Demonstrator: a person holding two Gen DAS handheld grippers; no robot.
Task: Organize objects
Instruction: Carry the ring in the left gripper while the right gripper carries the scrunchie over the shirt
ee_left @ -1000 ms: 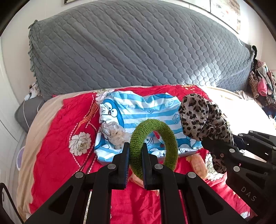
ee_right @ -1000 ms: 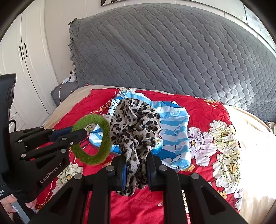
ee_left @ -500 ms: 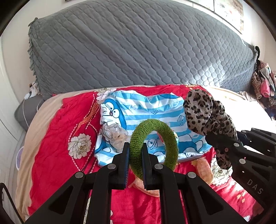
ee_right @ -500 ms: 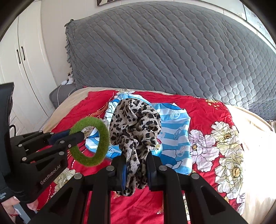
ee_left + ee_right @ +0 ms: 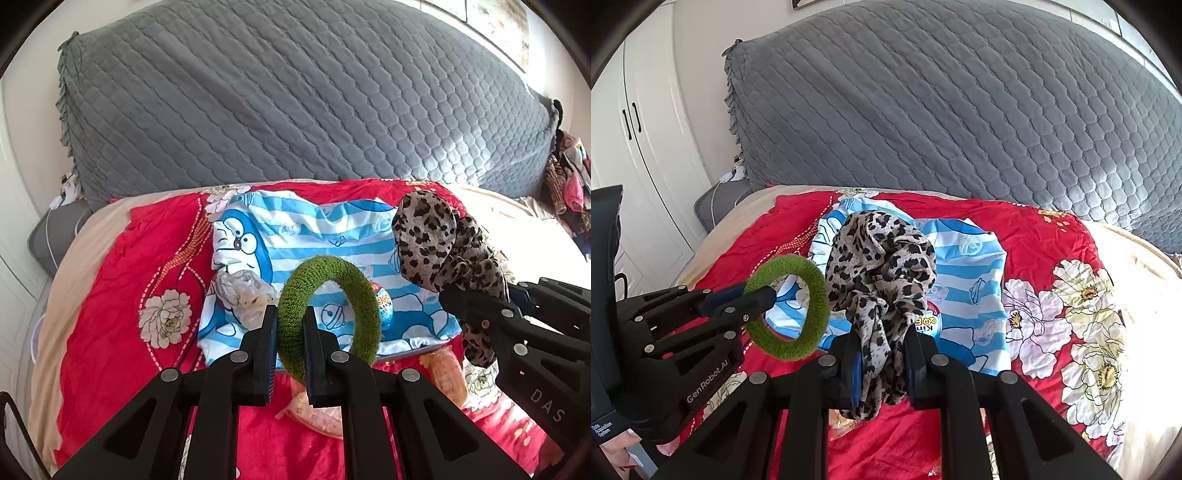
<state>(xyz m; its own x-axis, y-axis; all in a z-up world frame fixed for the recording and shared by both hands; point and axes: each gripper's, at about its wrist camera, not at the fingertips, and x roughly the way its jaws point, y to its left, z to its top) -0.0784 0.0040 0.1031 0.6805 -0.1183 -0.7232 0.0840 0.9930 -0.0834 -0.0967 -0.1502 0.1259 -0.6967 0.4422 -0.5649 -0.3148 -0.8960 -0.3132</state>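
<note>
While the left gripper point(image 5: 290, 332) has its jaws clamped on the green hair ring point(image 5: 328, 314) and the right gripper point(image 5: 882, 354) pinches the leopard scrunchie point(image 5: 882, 266), both hang above the striped cloth point(image 5: 314, 236), so I'd judge lowering and releasing comes next.

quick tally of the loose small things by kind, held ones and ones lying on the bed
Hair scrunchies: 2, a fuzzy green ring scrunchie and a leopard-print fabric scrunchie, each clamped in a tool
Crinkled clear plastic bag: 1
Foil-wrapped chocolate egg: 1
Pale orange snack packets: 2
Total: 6
</note>
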